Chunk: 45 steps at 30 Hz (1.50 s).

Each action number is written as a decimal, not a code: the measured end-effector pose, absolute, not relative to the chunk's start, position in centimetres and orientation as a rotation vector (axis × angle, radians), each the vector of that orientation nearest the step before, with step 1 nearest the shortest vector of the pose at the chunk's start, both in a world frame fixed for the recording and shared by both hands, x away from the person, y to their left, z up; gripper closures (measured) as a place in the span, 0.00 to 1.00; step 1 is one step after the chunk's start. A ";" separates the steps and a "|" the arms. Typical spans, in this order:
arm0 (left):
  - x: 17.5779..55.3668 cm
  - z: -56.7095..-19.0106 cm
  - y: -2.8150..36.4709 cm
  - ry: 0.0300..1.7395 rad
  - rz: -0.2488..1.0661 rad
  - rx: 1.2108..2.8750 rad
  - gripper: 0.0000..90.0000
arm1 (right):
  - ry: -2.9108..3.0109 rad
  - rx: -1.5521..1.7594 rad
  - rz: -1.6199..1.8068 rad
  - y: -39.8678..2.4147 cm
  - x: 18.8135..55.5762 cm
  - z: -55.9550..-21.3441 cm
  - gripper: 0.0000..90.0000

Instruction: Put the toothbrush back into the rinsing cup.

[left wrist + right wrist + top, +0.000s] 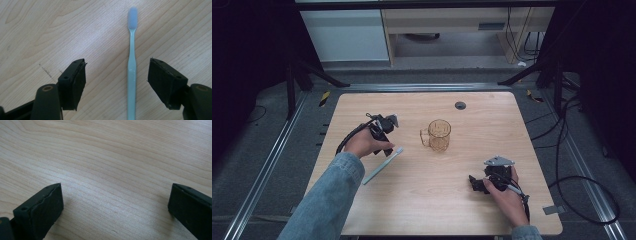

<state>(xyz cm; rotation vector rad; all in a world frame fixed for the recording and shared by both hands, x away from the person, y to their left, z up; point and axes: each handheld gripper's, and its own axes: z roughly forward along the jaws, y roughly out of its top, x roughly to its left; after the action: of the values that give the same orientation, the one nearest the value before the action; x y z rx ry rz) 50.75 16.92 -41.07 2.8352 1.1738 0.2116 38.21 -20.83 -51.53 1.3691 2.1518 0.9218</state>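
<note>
- Cup [439,135]: amber, see-through, upright near the middle of the wooden table [427,200], handle turned toward the person's left. Taken as landmark.
- Toothbrush [383,165]: pale blue-green, lying flat on the table to the left of the cup and a little nearer the person, apart from it; bristle end points toward the cup, handle end away.
- Left gripper [384,131]: held in the left hand [364,144], left of the cup, right over the toothbrush's bristle end.
- Left gripper view: jaws spread wide, gripping nothing; toothbrush [131,72] lies on the wood between them, closer to the jaw at the right of the view, touching neither.
- Right gripper [476,184]: right of the cup and nearer the person, well apart from it, held low over the table.
- Right gripper view: jaws wide apart over bare wood grain, nothing between them.
</note>
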 end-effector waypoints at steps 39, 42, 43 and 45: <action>50.6 -44.8 16.3 1.253 0.075 2.853 0.61 | 2.152 1.371 0.922 -20.8 38.2 -51.5 0.00; 50.7 -45.0 16.2 1.265 0.064 2.853 0.62 | 2.152 1.369 0.921 -20.8 38.2 -51.5 0.00; 50.6 -45.1 16.2 1.270 0.058 2.846 0.62 | 2.152 1.369 0.921 -20.8 38.2 -51.5 0.00; 50.6 -45.2 16.0 1.274 0.054 2.850 0.62 | 2.152 1.369 0.921 -20.8 38.2 -51.5 0.00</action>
<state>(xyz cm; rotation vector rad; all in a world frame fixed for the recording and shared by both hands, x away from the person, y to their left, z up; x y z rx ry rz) 50.57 16.02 -45.24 2.8501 1.2736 0.0543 38.21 -20.83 -51.52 1.3689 2.1520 0.9211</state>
